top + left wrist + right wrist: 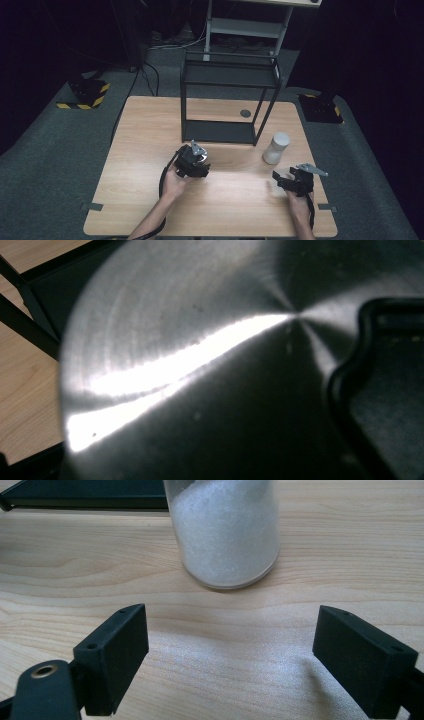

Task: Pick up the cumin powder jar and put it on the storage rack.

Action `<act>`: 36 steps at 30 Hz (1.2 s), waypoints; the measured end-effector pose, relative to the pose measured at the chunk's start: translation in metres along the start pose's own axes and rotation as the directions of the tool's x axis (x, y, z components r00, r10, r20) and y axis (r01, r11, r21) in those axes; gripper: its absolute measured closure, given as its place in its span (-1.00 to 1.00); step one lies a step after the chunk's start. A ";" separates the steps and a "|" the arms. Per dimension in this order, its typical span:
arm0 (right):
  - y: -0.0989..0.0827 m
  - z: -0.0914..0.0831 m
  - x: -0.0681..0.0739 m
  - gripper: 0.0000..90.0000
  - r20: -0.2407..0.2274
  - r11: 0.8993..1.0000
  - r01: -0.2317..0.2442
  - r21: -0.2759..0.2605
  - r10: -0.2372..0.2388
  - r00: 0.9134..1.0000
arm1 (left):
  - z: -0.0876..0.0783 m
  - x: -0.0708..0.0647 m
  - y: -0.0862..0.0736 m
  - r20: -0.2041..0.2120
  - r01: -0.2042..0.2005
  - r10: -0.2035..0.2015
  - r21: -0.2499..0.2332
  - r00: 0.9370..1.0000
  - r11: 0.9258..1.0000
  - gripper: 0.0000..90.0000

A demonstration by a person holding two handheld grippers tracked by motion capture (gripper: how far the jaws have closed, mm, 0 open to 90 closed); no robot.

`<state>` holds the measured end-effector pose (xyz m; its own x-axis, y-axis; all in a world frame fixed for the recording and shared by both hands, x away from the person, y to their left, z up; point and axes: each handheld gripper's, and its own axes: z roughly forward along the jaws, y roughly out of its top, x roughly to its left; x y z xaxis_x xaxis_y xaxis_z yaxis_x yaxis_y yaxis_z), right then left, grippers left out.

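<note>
Each black gripper, left gripper [196,161] and right gripper [286,181], carries a grey 3-cornered plate and a black trailing cable; the right's 2 blocky pads [118,655] show small screw holes; forearms bare

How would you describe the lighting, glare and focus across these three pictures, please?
High view: the wooden table is evenly lit and the surroundings fall into darkness. Left gripper view: a round metal surface sits very close, blurred, with a bright streak of glare across it. Right gripper view: the jar of white grains is fairly sharp, and the right claw casts soft shadows on the wood.
</note>
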<state>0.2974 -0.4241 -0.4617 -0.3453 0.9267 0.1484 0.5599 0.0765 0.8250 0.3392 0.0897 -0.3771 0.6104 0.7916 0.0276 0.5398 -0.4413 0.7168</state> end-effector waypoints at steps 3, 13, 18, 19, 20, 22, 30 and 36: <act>0.000 0.000 0.000 -0.70 0.001 1.000 -0.001 -0.001 0.001 1.000 | -0.006 0.004 0.006 0.010 0.007 -0.007 0.002 1.000 1.000 -0.30; -0.002 -0.001 0.000 -0.70 0.004 1.000 -0.003 -0.011 0.003 1.000 | -0.029 0.017 0.036 0.026 -0.008 0.007 0.002 1.000 1.000 -0.30; -0.003 -0.001 -0.001 -0.70 0.002 1.000 -0.006 -0.017 0.006 1.000 | -0.042 0.016 0.053 0.018 -0.031 0.031 0.004 0.999 1.000 -0.30; -0.003 -0.001 -0.001 -0.70 0.001 1.000 -0.007 -0.017 0.007 1.000 | -0.044 0.017 0.055 0.020 -0.029 0.029 0.000 0.999 1.000 -0.31; -0.003 -0.001 -0.001 -0.70 0.000 1.000 -0.008 -0.018 0.008 1.000 | -0.046 0.017 0.058 0.020 -0.030 0.030 -0.003 0.999 1.000 -0.31; -0.004 -0.002 -0.001 -0.70 -0.001 1.000 -0.009 -0.020 0.009 1.000 | -0.049 0.017 0.064 0.016 -0.041 0.041 -0.004 0.999 0.999 -0.30; -0.004 -0.002 -0.002 -0.70 -0.002 1.000 -0.012 -0.023 0.012 1.000 | -0.062 0.020 0.085 0.028 -0.072 0.072 -0.003 0.997 0.997 -0.30; -0.004 -0.002 -0.002 -0.70 -0.003 1.000 -0.015 -0.023 0.015 1.000 | -0.074 0.024 0.100 0.056 -0.089 0.090 -0.020 0.994 0.996 -0.30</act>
<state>0.2943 -0.4271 -0.4645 -0.3391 0.9267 0.1621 0.5473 0.0542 0.8352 0.3648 0.0959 -0.2531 0.6884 0.7234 0.0528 0.4716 -0.5017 0.7252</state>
